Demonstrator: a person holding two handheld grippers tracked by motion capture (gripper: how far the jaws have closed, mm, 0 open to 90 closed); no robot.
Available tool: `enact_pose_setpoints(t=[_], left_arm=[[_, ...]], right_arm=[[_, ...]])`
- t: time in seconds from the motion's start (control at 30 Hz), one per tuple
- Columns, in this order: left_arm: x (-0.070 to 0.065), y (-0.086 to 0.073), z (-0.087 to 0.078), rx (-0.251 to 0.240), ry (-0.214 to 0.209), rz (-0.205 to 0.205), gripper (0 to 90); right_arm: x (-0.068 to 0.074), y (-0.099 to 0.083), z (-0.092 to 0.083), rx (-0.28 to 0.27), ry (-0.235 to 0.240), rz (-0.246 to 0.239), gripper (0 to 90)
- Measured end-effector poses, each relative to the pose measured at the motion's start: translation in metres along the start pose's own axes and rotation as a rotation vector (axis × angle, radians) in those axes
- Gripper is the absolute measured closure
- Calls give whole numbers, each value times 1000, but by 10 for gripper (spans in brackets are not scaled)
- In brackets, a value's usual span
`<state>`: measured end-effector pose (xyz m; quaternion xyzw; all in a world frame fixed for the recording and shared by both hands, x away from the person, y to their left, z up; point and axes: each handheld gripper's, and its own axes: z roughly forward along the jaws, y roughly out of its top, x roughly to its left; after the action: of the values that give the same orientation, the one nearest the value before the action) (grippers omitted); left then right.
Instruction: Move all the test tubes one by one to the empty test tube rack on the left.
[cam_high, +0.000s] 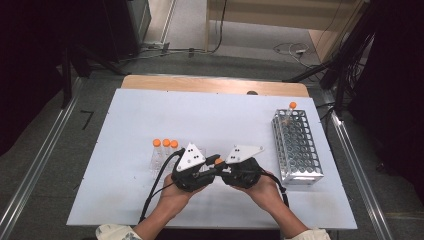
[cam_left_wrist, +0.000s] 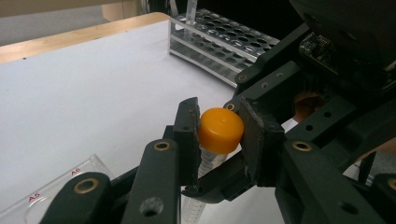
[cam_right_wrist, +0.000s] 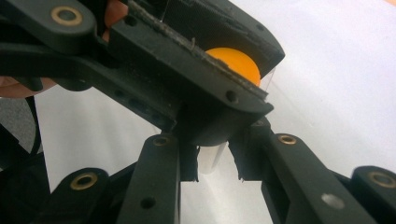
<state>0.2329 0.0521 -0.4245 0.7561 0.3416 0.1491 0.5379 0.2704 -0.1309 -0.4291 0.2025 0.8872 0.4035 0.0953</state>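
A clear tube with an orange cap (cam_left_wrist: 220, 129) is held between both grippers above the white table, just in front of the person. My left gripper (cam_left_wrist: 219, 133) is shut on the cap, one pad on each side. My right gripper (cam_right_wrist: 215, 161) is shut on the clear tube body (cam_right_wrist: 211, 161) below the cap (cam_right_wrist: 240, 63). In the high view the left gripper (cam_high: 212, 161) and right gripper (cam_high: 221, 167) meet tip to tip at the cap (cam_high: 218, 161), with a hand behind each.
A metal tube rack (cam_high: 300, 177) stands at the right with one orange-capped tube (cam_high: 292, 105) at its far end. Three orange-capped tubes (cam_high: 165, 143) stand in a clear holder (cam_left_wrist: 51, 196) just left of the left gripper.
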Motion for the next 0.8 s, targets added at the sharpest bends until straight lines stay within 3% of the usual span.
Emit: enact_pose_setpoints(t=[0.23, 0.37, 0.63, 0.8], left_arm=[[7, 13, -15, -61, -15, -33, 704], [14, 21, -28, -98, 1, -44, 704], [36, 31, -50, -160, 81, -81, 703], [43, 32, -57, -170, 155, -54, 703]], right_arm=[[1, 0, 1, 10, 5, -1, 340], [-1, 1, 1, 8, -8, 22, 228], [-7, -2, 2, 9, -16, 70, 164], [-7, -2, 1, 9, -32, 73, 144]])
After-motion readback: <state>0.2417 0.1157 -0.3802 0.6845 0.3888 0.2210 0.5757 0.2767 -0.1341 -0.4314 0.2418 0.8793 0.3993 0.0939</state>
